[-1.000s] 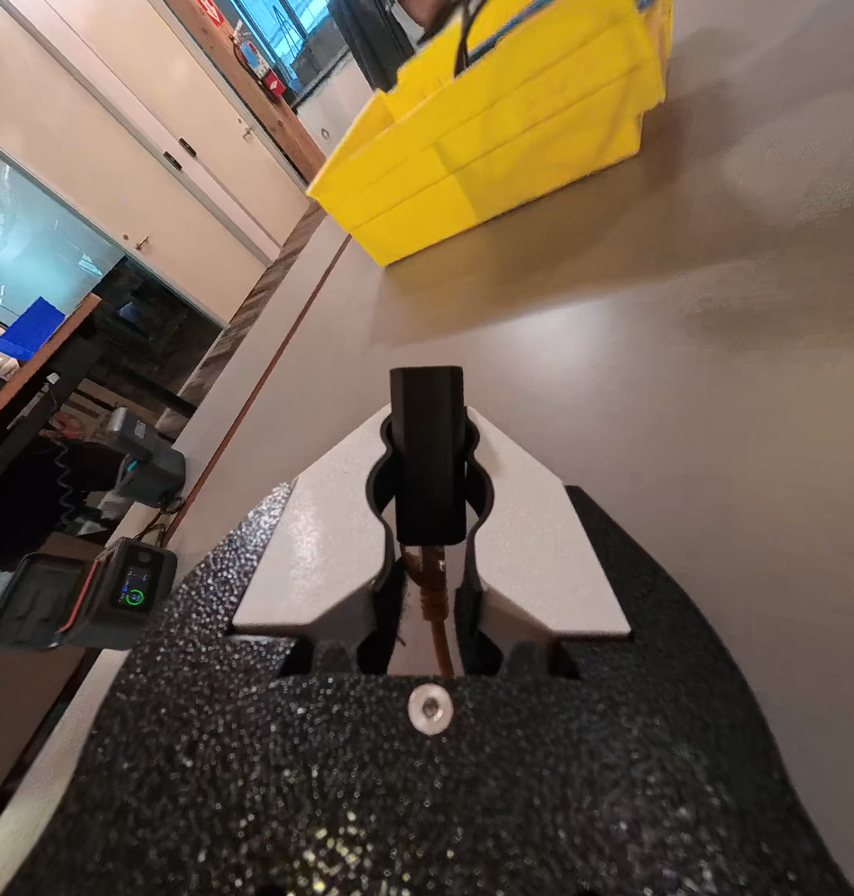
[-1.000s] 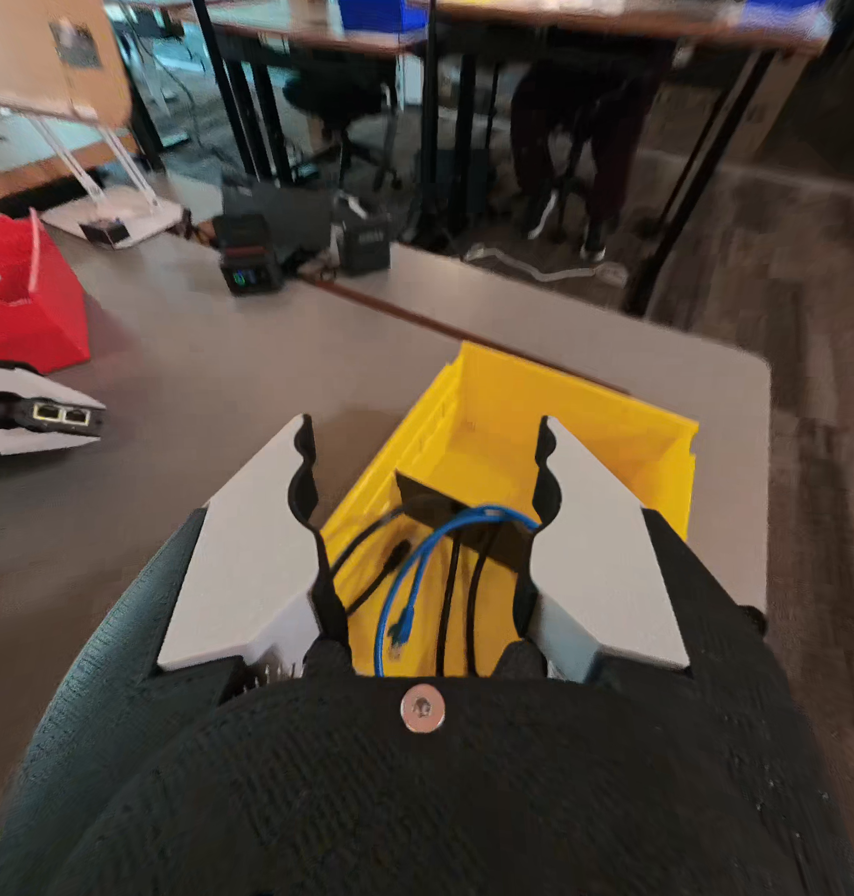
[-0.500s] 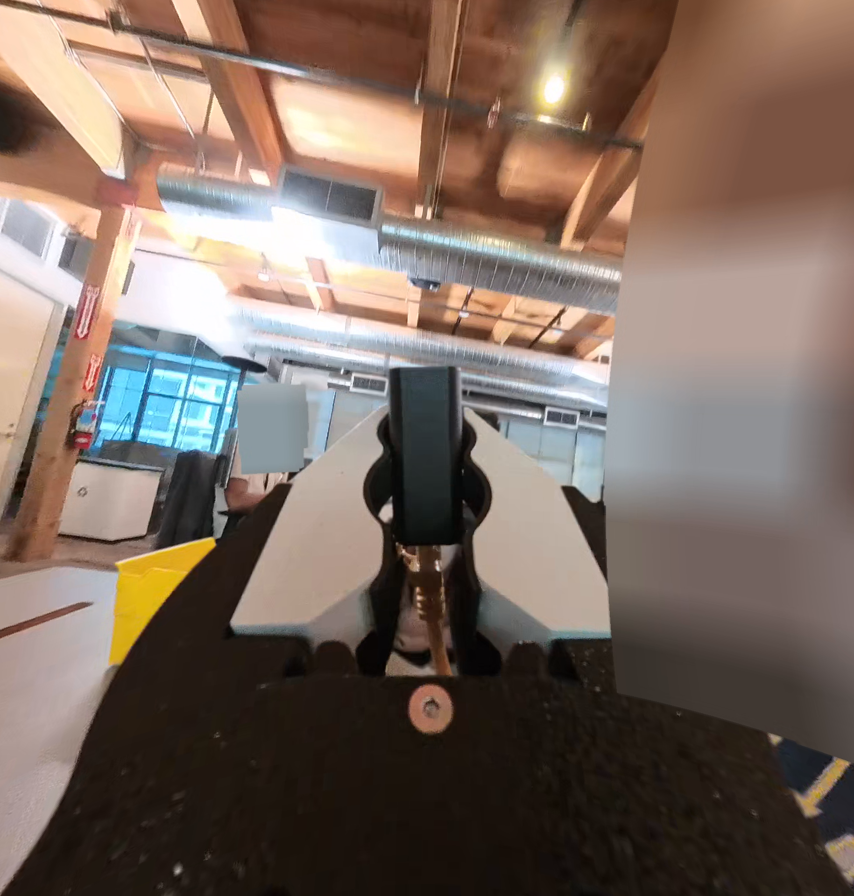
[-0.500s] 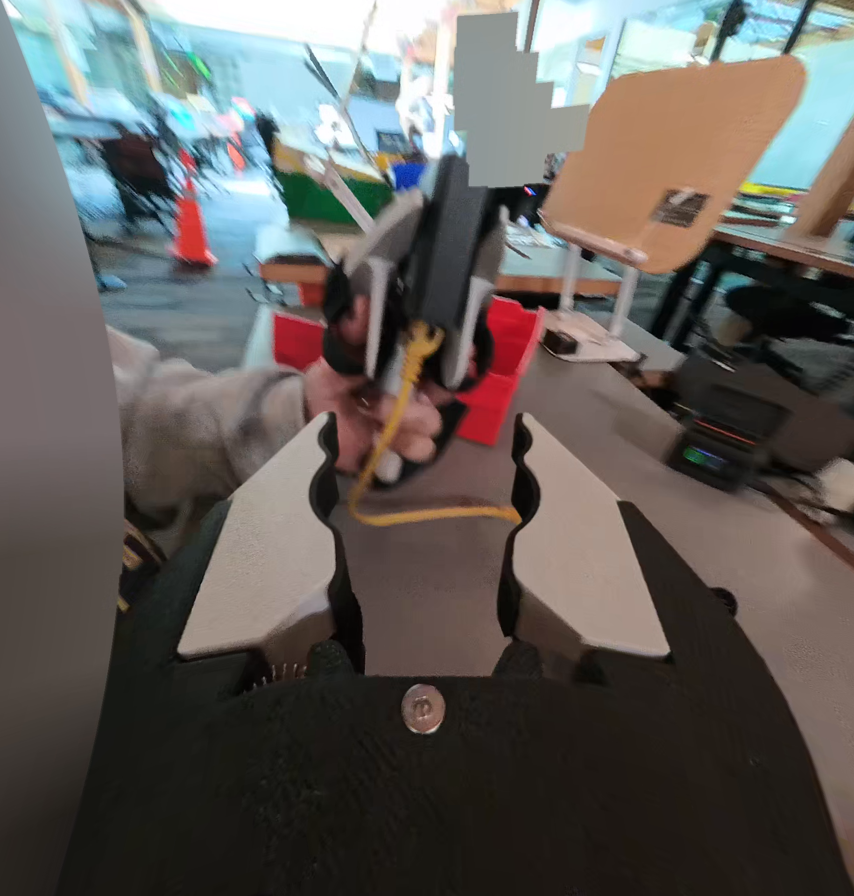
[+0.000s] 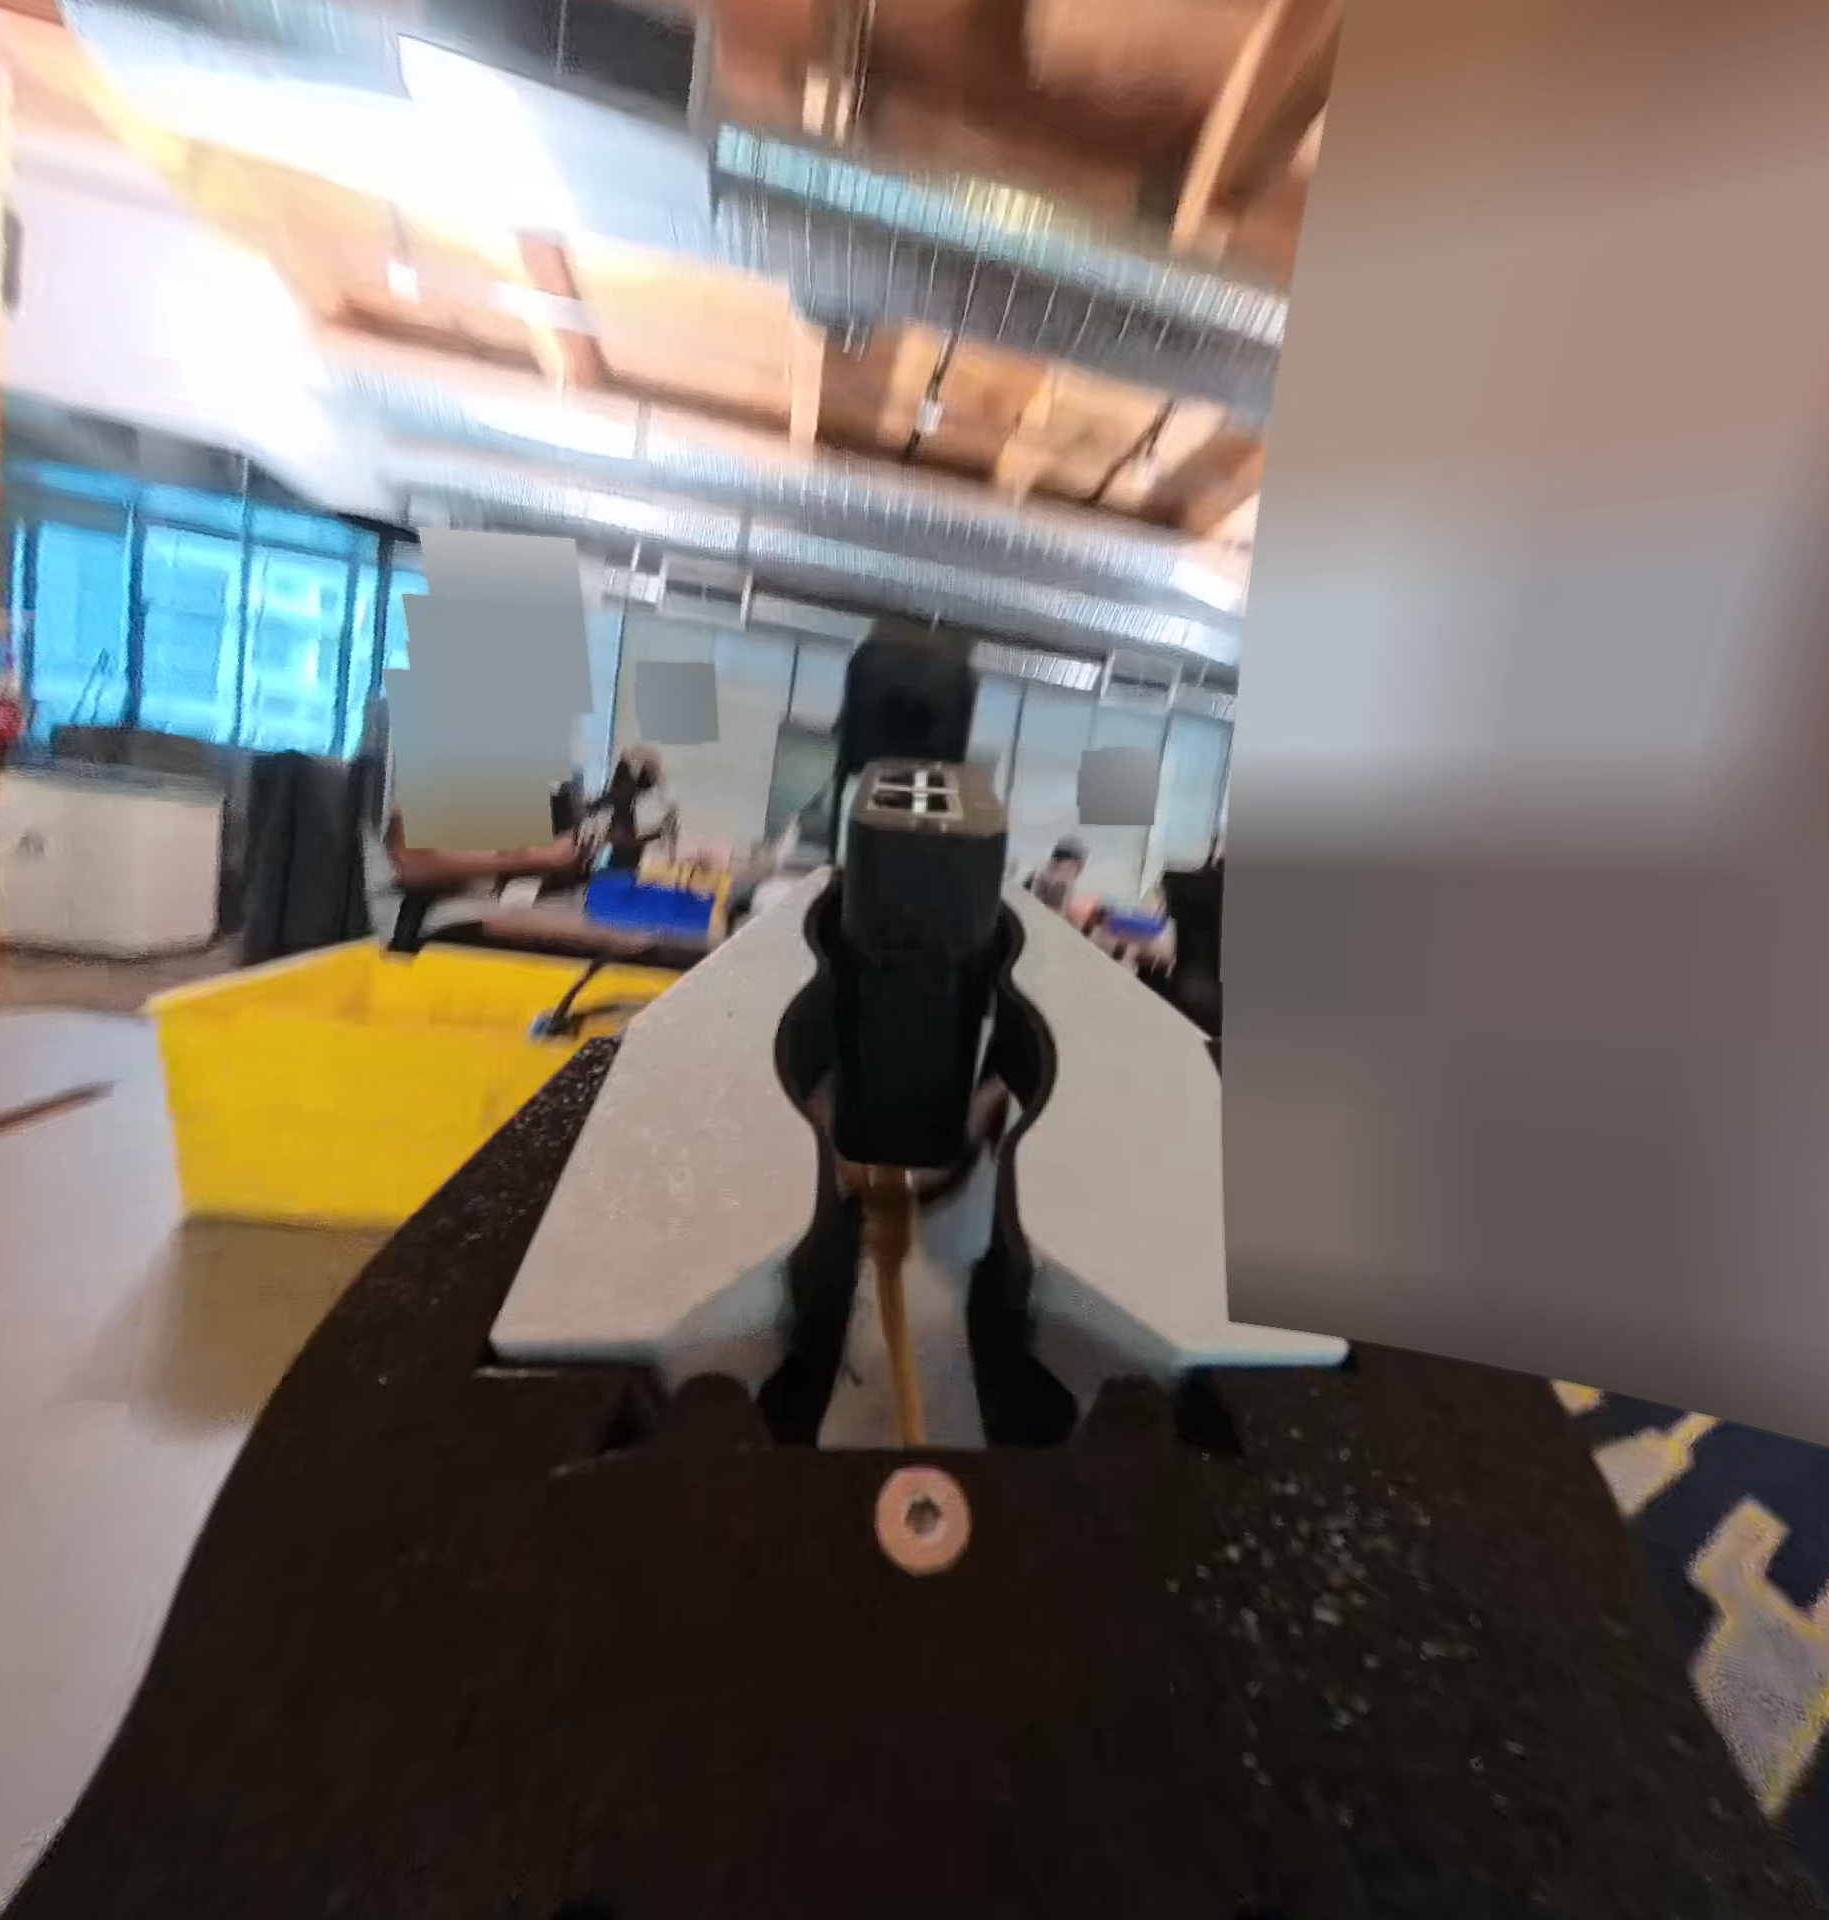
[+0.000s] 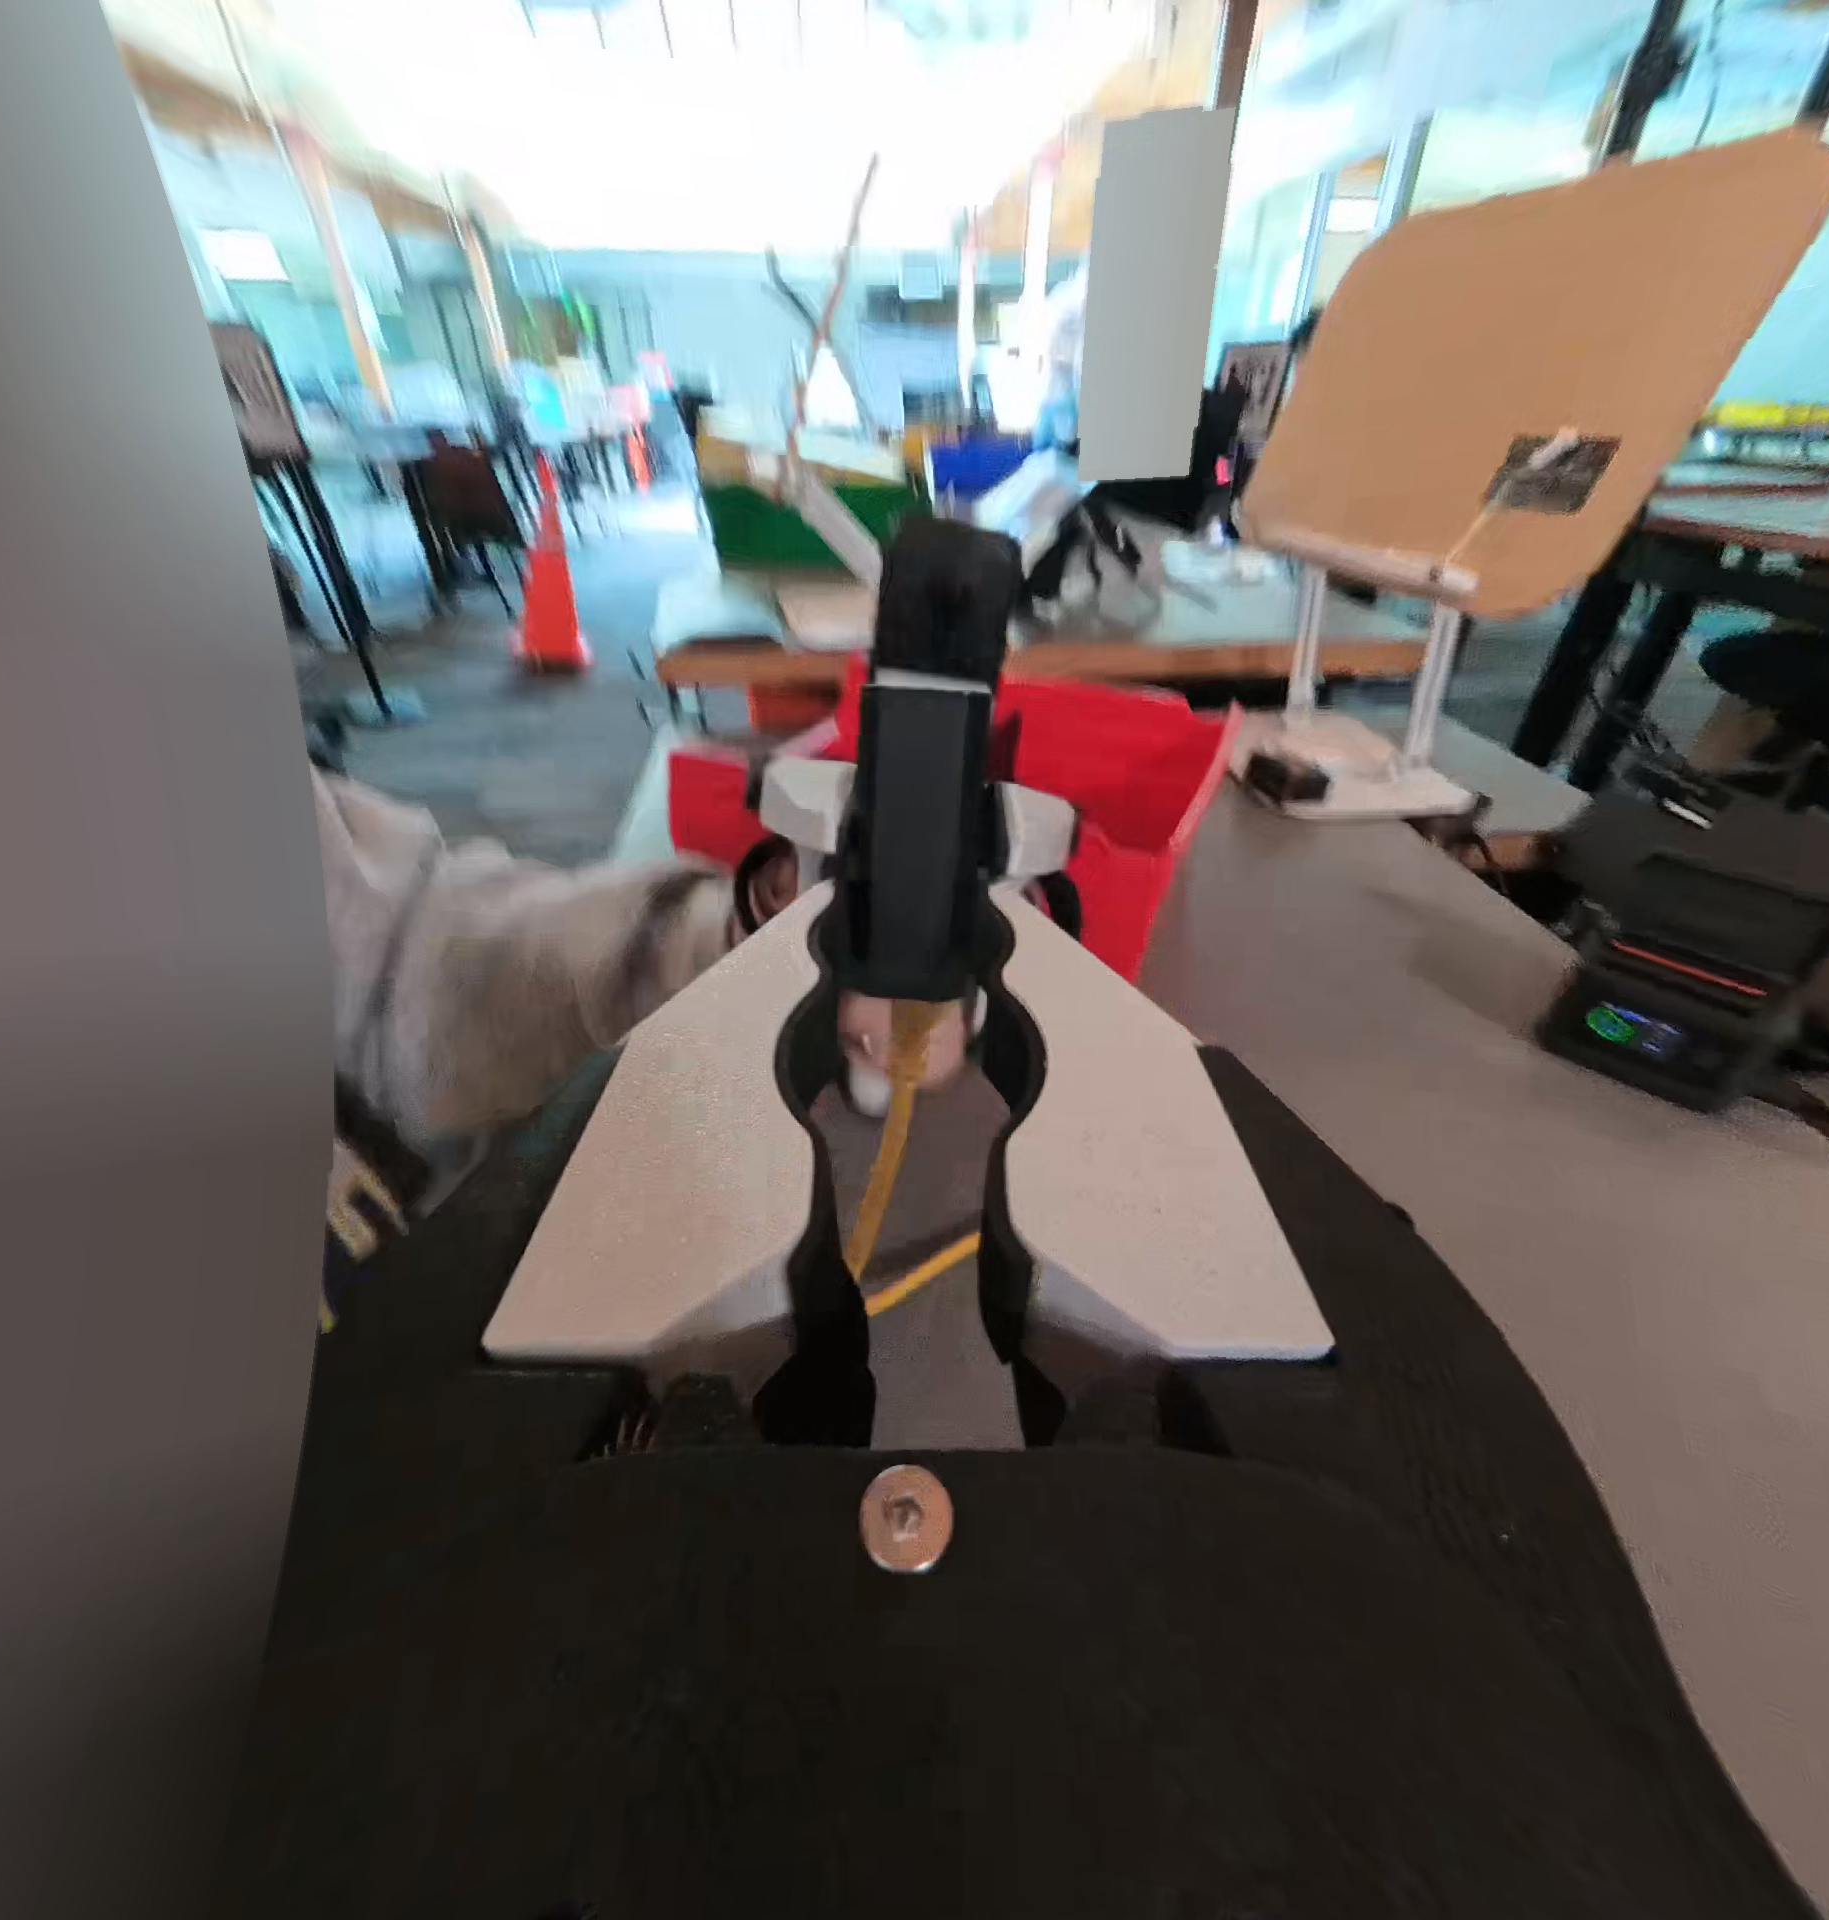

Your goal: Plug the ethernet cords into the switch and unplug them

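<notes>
While the left gripper jaws clamp the black switch upright between them, the right gripper jaws close around its lower end, yellow cord hanging beneath.

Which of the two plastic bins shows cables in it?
The yellow plastic bin: a black cable rises over its far rim. The red plastic bin shows no cable, though its inside is mostly hidden.
</notes>
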